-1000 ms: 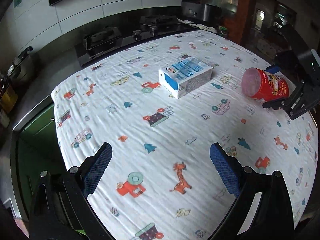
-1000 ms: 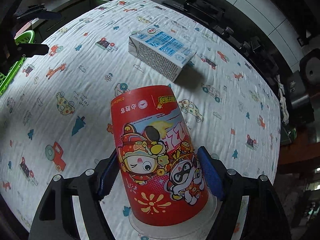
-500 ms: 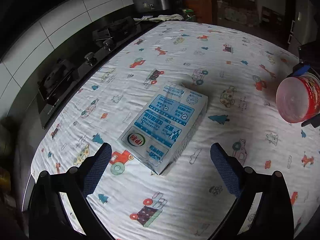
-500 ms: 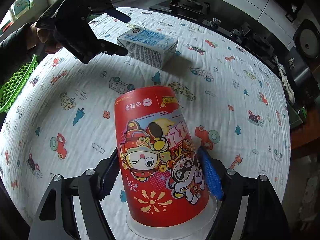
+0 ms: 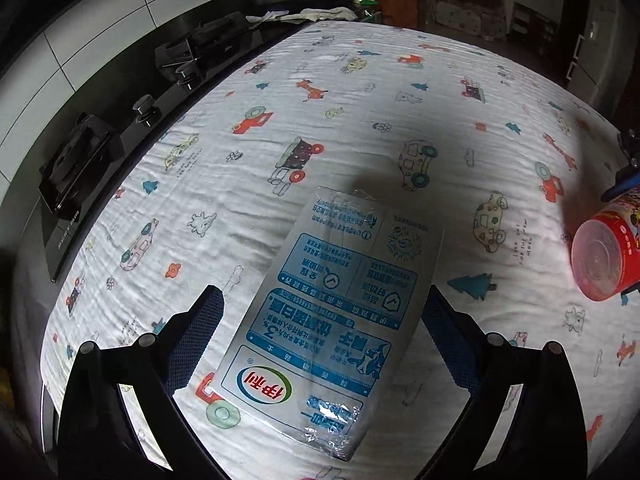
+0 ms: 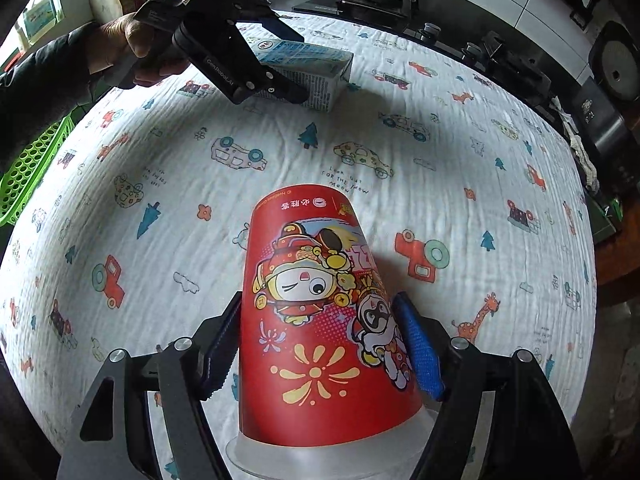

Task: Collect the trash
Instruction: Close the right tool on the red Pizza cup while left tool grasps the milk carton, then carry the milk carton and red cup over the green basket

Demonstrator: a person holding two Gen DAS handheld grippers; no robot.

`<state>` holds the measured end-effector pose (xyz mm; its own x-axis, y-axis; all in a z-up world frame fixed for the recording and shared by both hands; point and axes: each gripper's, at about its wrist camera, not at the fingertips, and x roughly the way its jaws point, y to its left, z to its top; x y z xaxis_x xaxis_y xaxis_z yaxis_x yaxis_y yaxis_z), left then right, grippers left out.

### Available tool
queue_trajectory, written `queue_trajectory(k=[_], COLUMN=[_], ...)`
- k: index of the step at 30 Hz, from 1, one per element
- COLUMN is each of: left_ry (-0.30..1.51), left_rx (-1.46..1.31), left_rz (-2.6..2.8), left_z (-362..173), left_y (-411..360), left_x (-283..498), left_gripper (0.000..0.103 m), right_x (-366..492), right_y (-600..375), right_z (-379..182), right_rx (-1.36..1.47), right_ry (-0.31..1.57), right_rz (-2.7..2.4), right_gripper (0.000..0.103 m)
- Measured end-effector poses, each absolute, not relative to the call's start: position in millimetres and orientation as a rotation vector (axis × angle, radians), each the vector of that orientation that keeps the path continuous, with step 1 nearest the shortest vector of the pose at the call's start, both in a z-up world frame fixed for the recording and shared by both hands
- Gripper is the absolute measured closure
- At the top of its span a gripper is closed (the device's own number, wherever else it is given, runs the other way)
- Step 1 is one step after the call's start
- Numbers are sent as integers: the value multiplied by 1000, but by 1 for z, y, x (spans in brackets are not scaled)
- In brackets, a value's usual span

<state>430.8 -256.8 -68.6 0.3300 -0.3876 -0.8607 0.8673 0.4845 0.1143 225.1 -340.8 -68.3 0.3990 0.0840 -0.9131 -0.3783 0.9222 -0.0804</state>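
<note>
A red paper cup [image 6: 320, 312] lies on its side on the cloth-covered table [image 6: 400, 128], pinched between the closing pads of the right hand-held gripper [image 6: 320, 344]. Well apart, a blue-and-white milk carton [image 5: 332, 316] lies flat between the spread fingers of the left hand-held gripper [image 5: 320, 344], untouched. A green basket [image 6: 28, 168] sits at the table's edge.

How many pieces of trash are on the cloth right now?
2: a milk carton lying flat between the left gripper's open fingers, and a red cup in the right gripper. More may lie outside view.
</note>
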Motion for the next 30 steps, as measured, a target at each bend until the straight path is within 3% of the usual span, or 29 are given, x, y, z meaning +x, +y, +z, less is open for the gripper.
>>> queue_trajectory(k=[12, 20, 30], left_ry=[868, 881, 879], left_rx=[614, 527, 391], left_rz=[-838, -744, -645], left_z=[-72, -65, -35], left_y=[-259, -240, -154], left_x=[408, 389, 340], left_gripper=[34, 37, 37], right_x=[228, 226, 201], right_y=[-337, -321, -275], right_z=[-72, -74, -50], right_rx=[-318, -353, -339], right_ry=[1138, 1133, 1074], right_rz=[304, 283, 342], right_gripper=[32, 35, 35])
